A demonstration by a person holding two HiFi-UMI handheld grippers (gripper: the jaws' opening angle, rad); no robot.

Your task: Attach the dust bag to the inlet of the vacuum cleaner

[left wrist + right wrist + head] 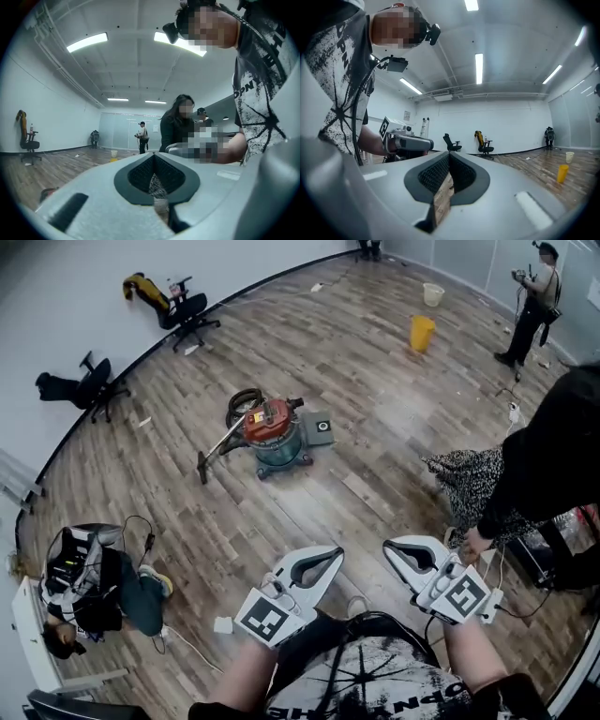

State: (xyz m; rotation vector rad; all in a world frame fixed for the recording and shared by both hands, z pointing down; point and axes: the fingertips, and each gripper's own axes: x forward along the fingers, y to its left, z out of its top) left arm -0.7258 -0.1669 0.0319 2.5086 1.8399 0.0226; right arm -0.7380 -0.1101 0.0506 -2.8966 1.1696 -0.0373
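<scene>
White ceiling lights (86, 42): gripper views only | left gripper (334, 556) together, empty | right gripper (391, 549) together, empty

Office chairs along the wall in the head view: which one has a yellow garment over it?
The farther chair, near the view's top, carries the yellow garment; the nearer chair holds only something dark.

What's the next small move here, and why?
Probably step toward the vacuum. It stands well off across the room, while the left tongs and right tongs are both shut, empty and held just ahead of the person's shirt, so nothing to work on looks within reach.
</scene>
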